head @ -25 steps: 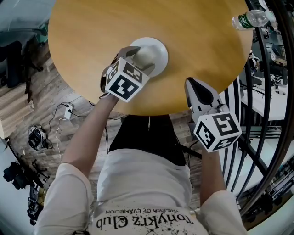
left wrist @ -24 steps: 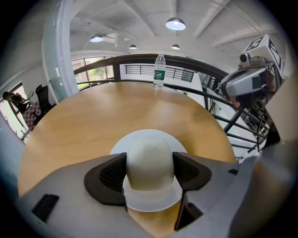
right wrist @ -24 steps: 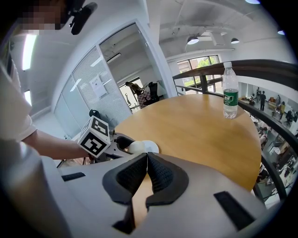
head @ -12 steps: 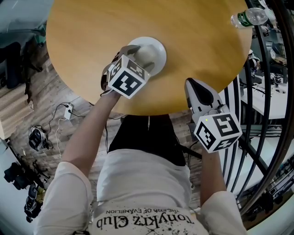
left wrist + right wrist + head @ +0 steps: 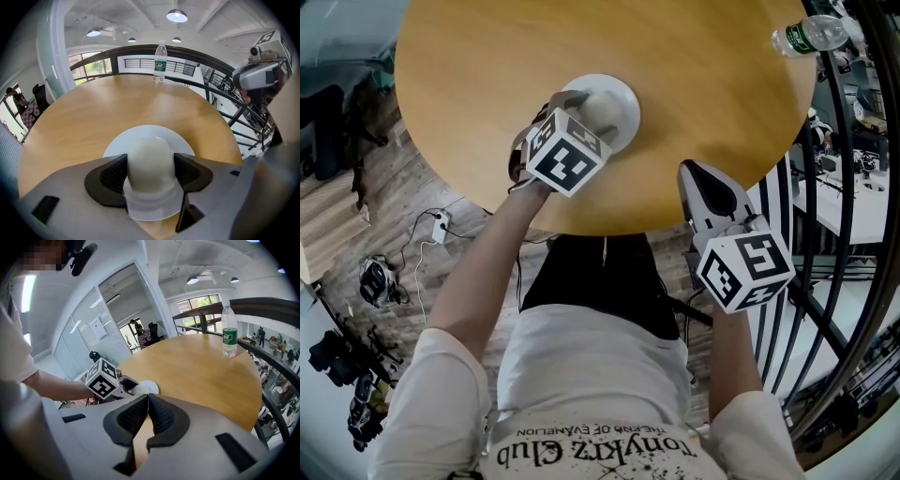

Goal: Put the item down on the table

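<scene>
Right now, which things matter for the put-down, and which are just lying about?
In the job: left hand-held gripper, shut on the white item; plate under it; table.
Lying about: bottle at the table's far edge; right hand-held gripper, shut, empty.

**Cream on white, over honey-brown wood**

Matte cream-white domed item (image 5: pixel 151 157) between the charcoal, finely ribbed pads (image 5: pixel 111 174) of the pale grey left gripper (image 5: pixel 151 172); under those fingers, a plain white plate (image 5: pixel 123 140); beyond the fingertips, the warm honey-brown table (image 5: pixel 84 112) with faint straight grain, then a clear water bottle (image 5: pixel 160 65) with green label. Same charcoal ribbing on the right pads (image 5: pixel 161 416) of the grey right gripper (image 5: pixel 148 401). Behind the left fingers, a cube (image 5: pixel 567 155) of black square markers on white; a matching one behind the right. Well back from both, a white shirt (image 5: pixel 591 375) with black lettering.
</scene>
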Tool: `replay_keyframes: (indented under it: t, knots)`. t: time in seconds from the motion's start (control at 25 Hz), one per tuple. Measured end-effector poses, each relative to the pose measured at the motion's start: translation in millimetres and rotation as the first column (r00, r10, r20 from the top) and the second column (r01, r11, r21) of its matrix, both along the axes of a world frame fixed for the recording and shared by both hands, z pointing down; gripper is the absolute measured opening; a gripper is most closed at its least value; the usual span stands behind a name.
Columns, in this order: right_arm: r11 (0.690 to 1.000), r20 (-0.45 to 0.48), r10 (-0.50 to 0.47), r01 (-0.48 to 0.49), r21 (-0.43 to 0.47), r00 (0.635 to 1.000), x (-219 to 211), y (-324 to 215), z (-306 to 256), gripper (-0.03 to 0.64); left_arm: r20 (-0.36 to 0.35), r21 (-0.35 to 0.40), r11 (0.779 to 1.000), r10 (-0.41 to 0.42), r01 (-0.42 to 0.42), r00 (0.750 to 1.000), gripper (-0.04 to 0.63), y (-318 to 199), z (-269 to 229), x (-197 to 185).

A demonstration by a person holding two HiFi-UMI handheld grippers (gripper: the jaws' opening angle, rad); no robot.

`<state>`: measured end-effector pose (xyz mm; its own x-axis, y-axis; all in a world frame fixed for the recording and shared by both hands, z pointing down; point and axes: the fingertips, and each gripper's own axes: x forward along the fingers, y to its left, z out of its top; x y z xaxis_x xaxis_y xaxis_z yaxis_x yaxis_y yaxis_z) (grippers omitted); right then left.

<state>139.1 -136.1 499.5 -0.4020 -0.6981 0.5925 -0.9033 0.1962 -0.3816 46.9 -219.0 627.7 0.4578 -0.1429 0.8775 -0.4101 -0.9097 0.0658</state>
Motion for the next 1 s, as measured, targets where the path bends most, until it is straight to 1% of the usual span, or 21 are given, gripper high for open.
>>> replay_keyframes:
  t: [0.16,0.44,0.56,0.76,0.88,1.0]
  knots:
    - [1.000,0.002,-0.001,0.001,0.002,1.000,0.1,-1.6,-0.1,0.025,0.010,-0.031,0.999,0.015,-0.014,1.000,0.322,-0.3,2.1,1.2]
    - [1.000,0.005,-0.004,0.004,0.002,1.000,-1.3,-0.5,0.1,0.025,0.003,-0.032,0.999,0.029,-0.028,1.000,0.322,0.0,2.9,2.4]
    - [1.000,0.006,-0.004,0.004,0.001,1.000,-2.3,-0.5,-0.7,0.026,-0.008,-0.013,0.999,0.035,-0.035,0.999,0.324,-1.4,-0.2,1.4]
    - [1.000,-0.001,-0.003,0.003,0.004,1.000,-3.4,-2.3,-2.2,0.025,-0.039,0.022,1.000,0.021,-0.021,0.999,0.331,-5.5,-14.5,-4.2]
    - [1.000,-0.009,-0.009,0.009,0.012,1.000,-5.0,-4.5,-4.7,0.026,-0.059,0.043,0.999,0.015,-0.012,0.998,0.331,-5.8,-29.9,-7.6]
    - [0.999,-0.017,-0.018,0.018,0.034,1.000,-8.2,-10.0,-15.1,0.026,-0.085,0.073,0.997,-0.007,0.013,0.996,0.331,-9.6,-48.7,-12.8]
